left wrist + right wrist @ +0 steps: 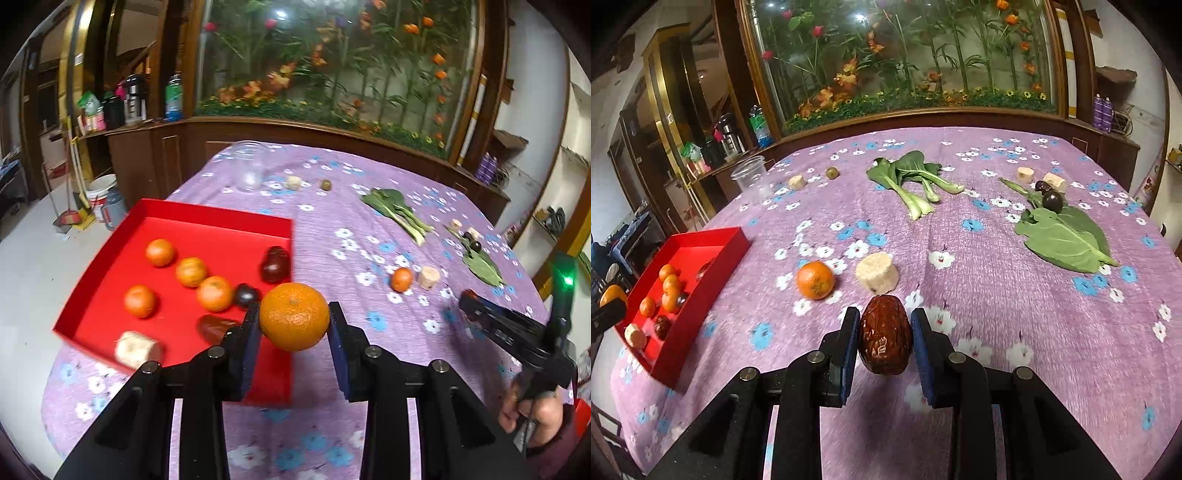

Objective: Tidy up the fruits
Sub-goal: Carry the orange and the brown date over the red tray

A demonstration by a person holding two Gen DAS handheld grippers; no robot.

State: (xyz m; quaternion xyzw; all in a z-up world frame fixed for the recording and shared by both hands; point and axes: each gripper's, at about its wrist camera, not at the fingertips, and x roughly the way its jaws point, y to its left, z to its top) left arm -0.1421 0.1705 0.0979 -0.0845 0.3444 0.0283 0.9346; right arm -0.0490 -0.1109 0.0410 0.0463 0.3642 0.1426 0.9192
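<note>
My left gripper (pixel 294 318) is shut on an orange tangerine (pixel 294 316), held above the near right corner of the red tray (pixel 207 214). In the tray lie several tangerines (pixel 159 252), dark plums (pixel 275 264), a brown date (pixel 214 326) and a pale banana chunk (pixel 135 349). My right gripper (pixel 884 334) is shut on a wrinkled brown date (pixel 884 334) above the purple flowered tablecloth (pixel 979 295). Just ahead of it on the cloth lie a tangerine (pixel 815 279) and a banana chunk (pixel 877 277). The right gripper (pixel 466 300) also shows at the right edge of the left wrist view, held by a hand (pixel 535 413).
On the cloth further back lie bok choy (pixel 916 181), a large green leaf (pixel 1063 238), a dark plum (pixel 1052 201), more banana chunks (pixel 1054 181), a small green fruit (pixel 832 172) and a clear plastic cup (pixel 751 177). A wooden cabinet (pixel 923 118) runs behind the table.
</note>
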